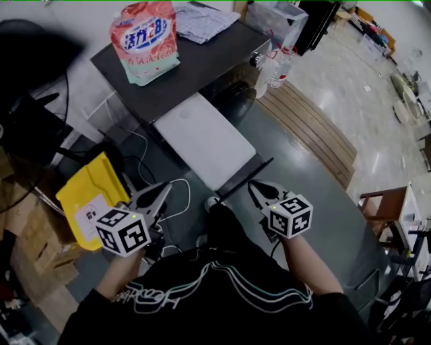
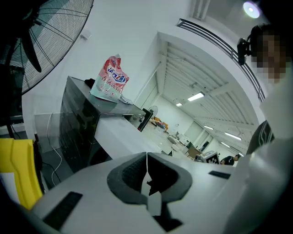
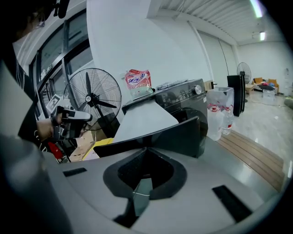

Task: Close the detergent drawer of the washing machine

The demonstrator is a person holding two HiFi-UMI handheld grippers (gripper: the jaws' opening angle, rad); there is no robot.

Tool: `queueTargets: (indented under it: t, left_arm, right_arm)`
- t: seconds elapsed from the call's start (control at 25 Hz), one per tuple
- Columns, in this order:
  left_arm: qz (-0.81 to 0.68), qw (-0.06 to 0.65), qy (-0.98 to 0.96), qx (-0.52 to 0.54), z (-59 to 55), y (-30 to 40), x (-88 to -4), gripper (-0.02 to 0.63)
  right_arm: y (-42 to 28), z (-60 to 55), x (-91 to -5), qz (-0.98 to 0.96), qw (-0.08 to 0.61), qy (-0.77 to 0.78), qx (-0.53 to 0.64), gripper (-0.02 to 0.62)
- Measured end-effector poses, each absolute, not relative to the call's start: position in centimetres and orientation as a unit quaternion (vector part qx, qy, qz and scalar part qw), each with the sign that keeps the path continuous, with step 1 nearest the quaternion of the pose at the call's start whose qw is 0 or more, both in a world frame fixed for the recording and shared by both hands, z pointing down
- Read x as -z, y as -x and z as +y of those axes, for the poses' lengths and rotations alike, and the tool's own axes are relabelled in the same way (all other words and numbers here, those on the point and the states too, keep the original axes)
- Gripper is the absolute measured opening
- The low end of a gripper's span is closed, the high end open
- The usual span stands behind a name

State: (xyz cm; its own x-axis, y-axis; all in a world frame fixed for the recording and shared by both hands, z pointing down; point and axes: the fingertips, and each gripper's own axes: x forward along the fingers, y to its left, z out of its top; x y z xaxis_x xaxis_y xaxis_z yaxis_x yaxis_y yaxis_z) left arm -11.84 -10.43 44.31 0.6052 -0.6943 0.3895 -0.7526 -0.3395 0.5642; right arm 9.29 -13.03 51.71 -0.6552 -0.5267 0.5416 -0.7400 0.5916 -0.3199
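Observation:
The dark washing machine [image 1: 202, 60] has its long white detergent drawer [image 1: 202, 141] pulled far out toward me, with the dark front panel [image 1: 244, 176] at its near end. My right gripper [image 1: 259, 191] is shut and empty, its tips just short of that panel; in the right gripper view the panel [image 3: 160, 137] fills the space right ahead of the closed jaws. My left gripper [image 1: 160, 193] is shut and empty too, held left of the drawer's near end. The left gripper view shows the drawer [image 2: 119, 135] from the side.
A pink detergent bag [image 1: 145, 40] and a folded cloth [image 1: 202, 20] lie on the machine's top. Water bottles [image 1: 276, 67] and a wooden platform [image 1: 316, 131] are to the right. A yellow bag [image 1: 91, 195], cardboard boxes [image 1: 34, 236] and a fan [image 3: 91, 100] stand left.

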Motion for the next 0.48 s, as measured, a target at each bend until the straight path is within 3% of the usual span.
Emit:
queueTargets:
  t: [0.48]
  left_arm:
    - [-0.479, 0.374, -0.794, -0.024, -10.7, 13.5, -44.6, 0.026]
  right_arm:
    - [-8.9, -15.6, -51.6, -0.875, 0.213, -0.343, -0.269, 0.026]
